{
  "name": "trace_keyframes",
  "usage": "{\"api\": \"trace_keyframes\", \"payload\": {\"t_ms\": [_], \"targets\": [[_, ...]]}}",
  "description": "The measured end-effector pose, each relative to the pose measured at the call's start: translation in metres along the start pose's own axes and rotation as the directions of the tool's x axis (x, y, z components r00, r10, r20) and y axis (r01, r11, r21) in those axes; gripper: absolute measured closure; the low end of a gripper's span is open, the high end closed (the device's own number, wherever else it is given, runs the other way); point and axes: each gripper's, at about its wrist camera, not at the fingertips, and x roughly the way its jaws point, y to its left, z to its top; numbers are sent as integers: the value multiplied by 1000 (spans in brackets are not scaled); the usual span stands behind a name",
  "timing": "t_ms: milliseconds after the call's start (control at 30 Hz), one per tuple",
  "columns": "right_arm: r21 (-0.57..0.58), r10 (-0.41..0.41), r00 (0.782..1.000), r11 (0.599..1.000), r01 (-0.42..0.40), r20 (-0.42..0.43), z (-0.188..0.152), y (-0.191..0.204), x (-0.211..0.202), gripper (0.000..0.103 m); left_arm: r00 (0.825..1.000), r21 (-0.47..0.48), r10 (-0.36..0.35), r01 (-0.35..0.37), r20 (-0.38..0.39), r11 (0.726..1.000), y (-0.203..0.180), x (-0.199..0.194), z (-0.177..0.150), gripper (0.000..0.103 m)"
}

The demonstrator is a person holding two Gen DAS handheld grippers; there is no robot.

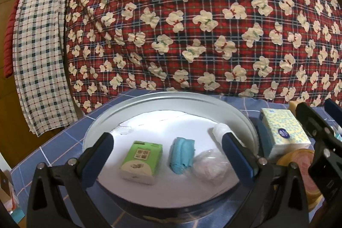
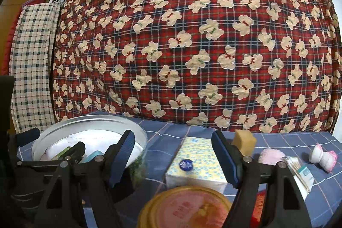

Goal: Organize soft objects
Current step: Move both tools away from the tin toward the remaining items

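A round metal basin [image 1: 102, 116] sits on the blue checked cloth. Inside lie a green tissue pack [image 1: 141, 161], a blue rolled cloth [image 1: 181, 154], a clear plastic bag [image 1: 210, 166] and a white roll [image 1: 220, 128]. My left gripper [image 1: 168, 142] is open and empty above the basin. My right gripper [image 2: 173, 142] is open and empty, its jaws on either side of a yellow-and-blue tissue pack [image 2: 196, 164], not touching it. That pack also shows in the left wrist view [image 1: 284, 131], right of the basin [image 2: 64, 127]. A yellow sponge [image 2: 244, 140] and a pink puff [image 2: 271, 156] lie further right.
A round yellow-rimmed lid [image 2: 186, 206] lies in front of the tissue pack. A pack of cotton swabs [image 2: 299, 172] and a white-pink bundle [image 2: 323, 156] lie at the right. A red plaid bear-print quilt [image 2: 192, 46] hangs behind. A checked cloth [image 1: 40, 57] hangs at the left.
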Motion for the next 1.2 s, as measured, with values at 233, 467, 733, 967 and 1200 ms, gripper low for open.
{"api": "trace_keyframes", "payload": {"t_ms": [233, 467, 733, 967, 1200], "targets": [[-4, -23, 1000, 1000, 23, -15, -3, -22, -8, 27, 999, 15, -33, 33, -10, 999, -14, -8, -3, 0], [-11, -43, 999, 999, 43, -21, -6, -44, -18, 27, 998, 42, -66, 66, -7, 997, -33, -18, -7, 0], [19, -82, 995, 996, 84, -54, -11, -79, -27, 27, 991, 45, -131, 131, -13, 990, -51, -30, -10, 0], [63, -116, 990, 991, 121, -81, -14, -109, -31, 27, 982, 82, -187, 186, 0, 979, -73, -46, -14, 0], [71, -175, 980, 981, 183, -98, -18, -140, -39, 27, 971, 109, -241, 240, -6, 965, -92, -57, -18, 0]]}}
